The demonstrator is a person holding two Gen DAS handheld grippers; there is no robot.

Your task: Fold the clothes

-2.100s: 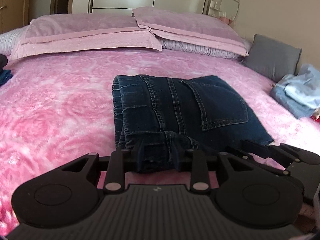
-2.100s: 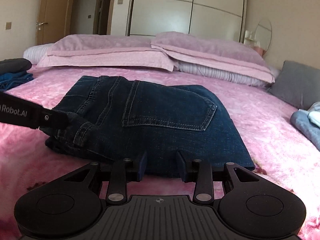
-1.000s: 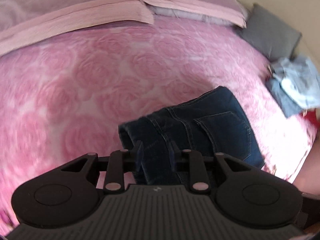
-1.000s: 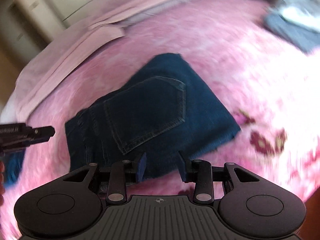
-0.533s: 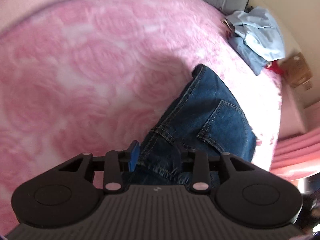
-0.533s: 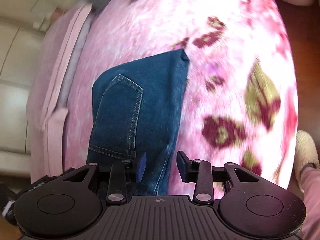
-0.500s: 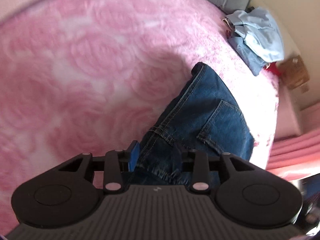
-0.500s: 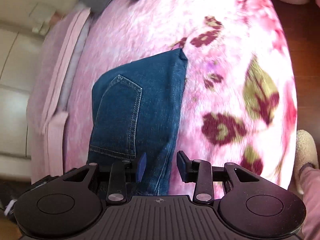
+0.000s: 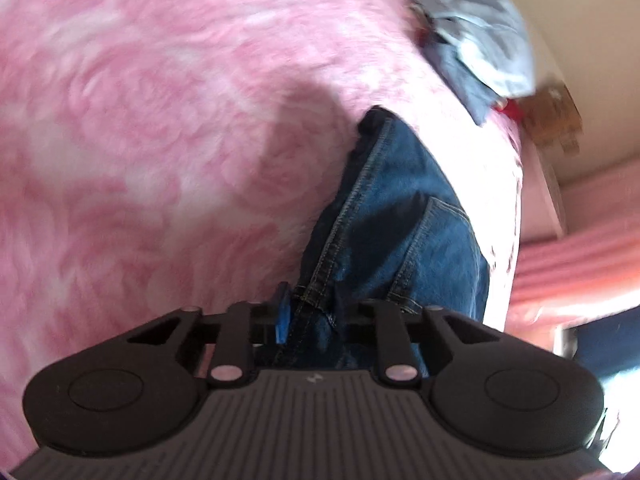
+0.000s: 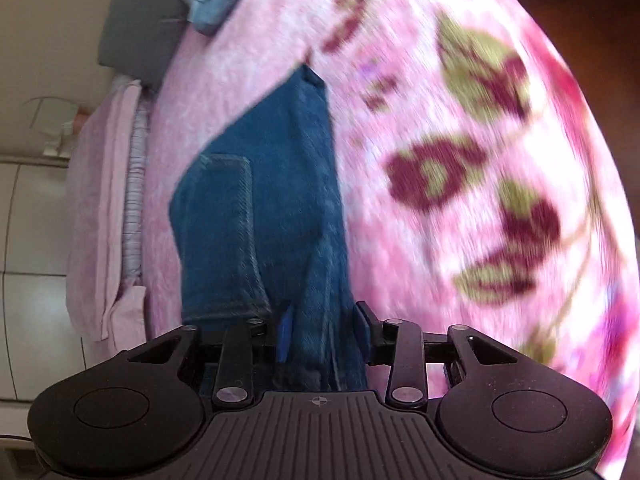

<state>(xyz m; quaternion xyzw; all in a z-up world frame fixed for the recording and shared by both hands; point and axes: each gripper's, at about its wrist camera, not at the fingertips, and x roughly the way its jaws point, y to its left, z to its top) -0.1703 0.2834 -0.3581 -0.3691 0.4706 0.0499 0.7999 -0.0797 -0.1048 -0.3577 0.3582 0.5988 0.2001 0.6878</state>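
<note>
the folded dark blue jeans lie on the pink rose-patterned blanket, back pocket up, near the bed's edge. the left gripper has just been closing and now pinches the seamed near edge of the denim between its 2 fingers. the right gripper has just been closing too and clamps the other edge of the jeans. light blue clothes lie far right beside a grey cushion; pink pillows lie at the head. no writing is readable.
</note>
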